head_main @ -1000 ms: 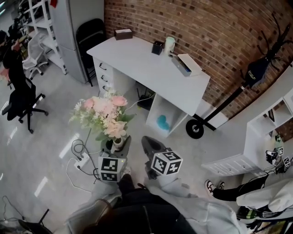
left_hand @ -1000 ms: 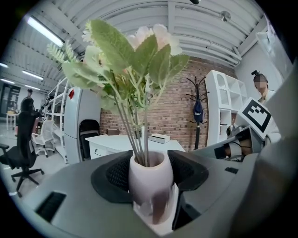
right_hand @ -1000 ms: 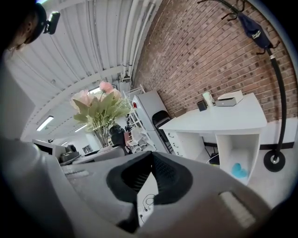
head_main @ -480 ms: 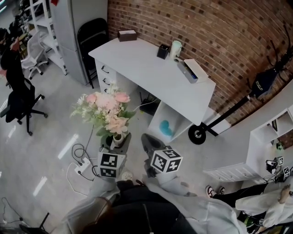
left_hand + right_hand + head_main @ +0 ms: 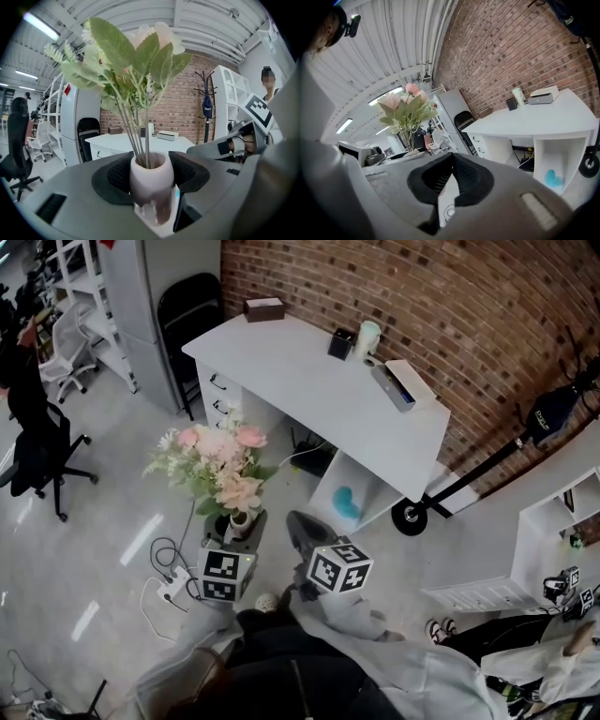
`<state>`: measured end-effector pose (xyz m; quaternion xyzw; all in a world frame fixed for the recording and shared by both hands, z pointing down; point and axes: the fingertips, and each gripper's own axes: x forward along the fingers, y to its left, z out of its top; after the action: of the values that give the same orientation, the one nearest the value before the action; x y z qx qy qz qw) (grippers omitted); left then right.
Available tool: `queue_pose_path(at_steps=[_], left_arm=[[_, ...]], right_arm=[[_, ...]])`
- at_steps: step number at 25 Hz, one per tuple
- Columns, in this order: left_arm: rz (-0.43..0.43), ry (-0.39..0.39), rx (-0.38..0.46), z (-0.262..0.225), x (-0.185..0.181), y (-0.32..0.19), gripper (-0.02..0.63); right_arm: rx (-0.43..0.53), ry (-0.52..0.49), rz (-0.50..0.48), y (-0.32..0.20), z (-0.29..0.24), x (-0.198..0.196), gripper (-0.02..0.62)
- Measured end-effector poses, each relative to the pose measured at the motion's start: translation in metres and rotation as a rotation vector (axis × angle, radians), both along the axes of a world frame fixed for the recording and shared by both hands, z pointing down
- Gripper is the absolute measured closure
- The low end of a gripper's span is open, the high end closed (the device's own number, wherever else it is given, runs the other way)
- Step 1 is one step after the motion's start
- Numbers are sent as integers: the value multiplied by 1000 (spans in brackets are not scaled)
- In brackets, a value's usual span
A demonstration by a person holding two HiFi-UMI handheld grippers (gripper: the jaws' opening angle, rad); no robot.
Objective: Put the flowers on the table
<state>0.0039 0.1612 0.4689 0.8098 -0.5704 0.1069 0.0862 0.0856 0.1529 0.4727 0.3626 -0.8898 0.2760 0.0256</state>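
A bunch of pink and white flowers (image 5: 216, 465) with green leaves stands in a small pale vase (image 5: 240, 522). My left gripper (image 5: 238, 529) is shut on the vase (image 5: 151, 183), holding it upright above the floor; the stems and leaves (image 5: 133, 51) rise straight in front of that camera. The white table (image 5: 309, 390) stands ahead by the brick wall, also seen in the left gripper view (image 5: 136, 140) and the right gripper view (image 5: 543, 115). My right gripper (image 5: 298, 529) hangs beside the left one, shut (image 5: 449, 176) with nothing in it. The flowers (image 5: 408, 105) show at its left.
On the table lie a brown box (image 5: 263, 307), a dark cup (image 5: 340, 342), a pale mug (image 5: 367, 337) and a flat white device (image 5: 405, 384). A black folding chair (image 5: 187, 315) and an office chair (image 5: 37, 451) stand left. Cables and a power strip (image 5: 169, 577) lie on the floor.
The view has shifted slightly toward the table. Both grippers keep their places, the left still holding the vase.
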Motion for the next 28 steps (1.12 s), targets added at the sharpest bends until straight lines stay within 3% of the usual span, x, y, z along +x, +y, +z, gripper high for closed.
queue_pose_path(at_steps=[12,28], left_arm=[[-63,11,-41,16,-26,-28,373],[-100,4,-35,7,-53,-164,373]], right_arm=[[-14,17,-6,-45,12,-8,595],[-21,-10,-99,-186,3,-52,595]])
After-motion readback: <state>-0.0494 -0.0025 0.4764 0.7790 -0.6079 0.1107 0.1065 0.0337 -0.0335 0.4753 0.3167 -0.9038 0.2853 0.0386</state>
